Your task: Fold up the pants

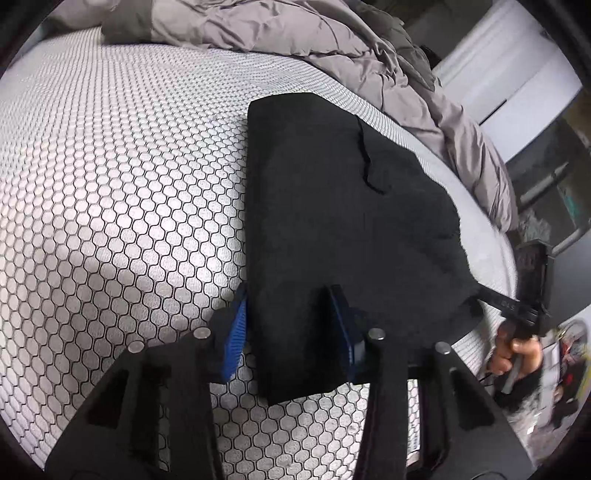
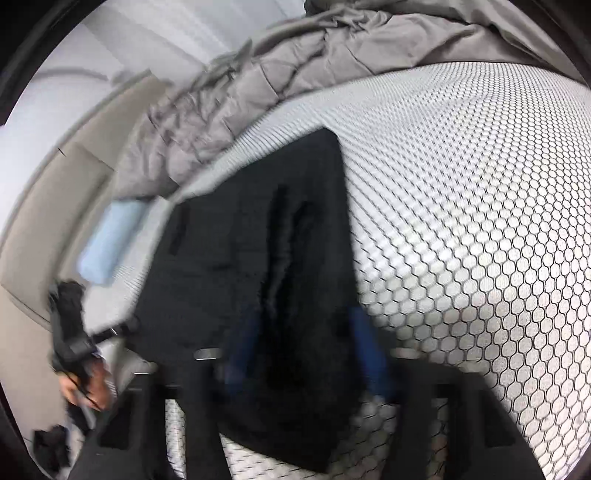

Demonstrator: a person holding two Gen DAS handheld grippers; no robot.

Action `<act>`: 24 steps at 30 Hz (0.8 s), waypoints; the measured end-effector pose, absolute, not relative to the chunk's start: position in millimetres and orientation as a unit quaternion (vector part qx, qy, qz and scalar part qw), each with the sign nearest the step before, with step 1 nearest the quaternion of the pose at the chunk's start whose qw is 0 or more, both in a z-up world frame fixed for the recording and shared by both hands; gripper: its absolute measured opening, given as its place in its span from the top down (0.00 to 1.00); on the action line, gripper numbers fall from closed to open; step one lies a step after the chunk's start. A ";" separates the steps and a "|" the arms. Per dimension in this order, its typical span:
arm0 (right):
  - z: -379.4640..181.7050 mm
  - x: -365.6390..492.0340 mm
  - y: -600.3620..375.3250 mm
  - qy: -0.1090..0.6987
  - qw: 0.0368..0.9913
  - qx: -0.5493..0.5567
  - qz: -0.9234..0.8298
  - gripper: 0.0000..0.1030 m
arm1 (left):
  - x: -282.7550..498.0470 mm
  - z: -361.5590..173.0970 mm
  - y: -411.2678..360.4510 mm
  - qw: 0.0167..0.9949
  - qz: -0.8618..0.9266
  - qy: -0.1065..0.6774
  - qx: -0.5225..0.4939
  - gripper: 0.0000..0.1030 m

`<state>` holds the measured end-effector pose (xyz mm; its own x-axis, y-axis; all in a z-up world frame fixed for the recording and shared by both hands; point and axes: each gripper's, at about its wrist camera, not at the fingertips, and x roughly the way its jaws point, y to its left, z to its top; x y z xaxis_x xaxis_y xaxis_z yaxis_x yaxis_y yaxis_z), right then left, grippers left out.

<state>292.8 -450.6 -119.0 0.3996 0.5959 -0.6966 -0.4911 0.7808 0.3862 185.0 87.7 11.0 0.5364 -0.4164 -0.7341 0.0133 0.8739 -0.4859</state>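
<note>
the black pants (image 1: 332, 206) lay folded into a thick dark stack on the mattress (image 1: 110, 184), whose cover bore a hexagon print, near the mattress's right edge as the left wrist view showed it. a crease line ran across the top layer. a rumpled grey duvet (image 1: 295, 33) was heaped along the far edge of the mattress, apart from the pants. the left gripper (image 1: 291, 332) straddled the near end of the stack, one blue pad (image 1: 234, 332) at its left side and the other pressed into the cloth on top; the jaws looked clenched on the pants. the right gripper (image 2: 306, 354) sat over the near end of the stack too, its blue pads dim and smeared with blur on either side of a dark fold; its jaws stood close together, but whether they pinched the cloth i could not tell. in the left wrist view a hand (image 1: 513, 354) held the other gripper's handle off the mattress's right edge. a pale blue thing (image 2: 107, 240) lay beyond the mattress's left edge in the right wrist view.
</note>
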 end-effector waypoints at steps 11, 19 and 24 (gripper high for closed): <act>-125.7 249.9 -470.7 0.451 0.819 -0.038 0.352 0.84 | 180.2 12.9 86.3 0.857 -0.106 0.468 -0.186 0.58; -82.6 250.3 -487.5 0.368 0.855 0.053 0.362 0.39 | 202.6 42.3 78.5 0.883 -0.069 0.443 -0.141 0.54; -76.0 298.7 -443.2 0.379 0.854 0.074 0.350 0.38 | 262.1 44.5 83.6 0.869 -0.063 0.457 -0.180 0.54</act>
<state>298.7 -443.2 -76.0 0.4680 0.6528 -0.5957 -0.5409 0.7446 0.3910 262.1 83.6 44.5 0.5742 -0.2746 -0.7713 -0.0550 0.9270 -0.3710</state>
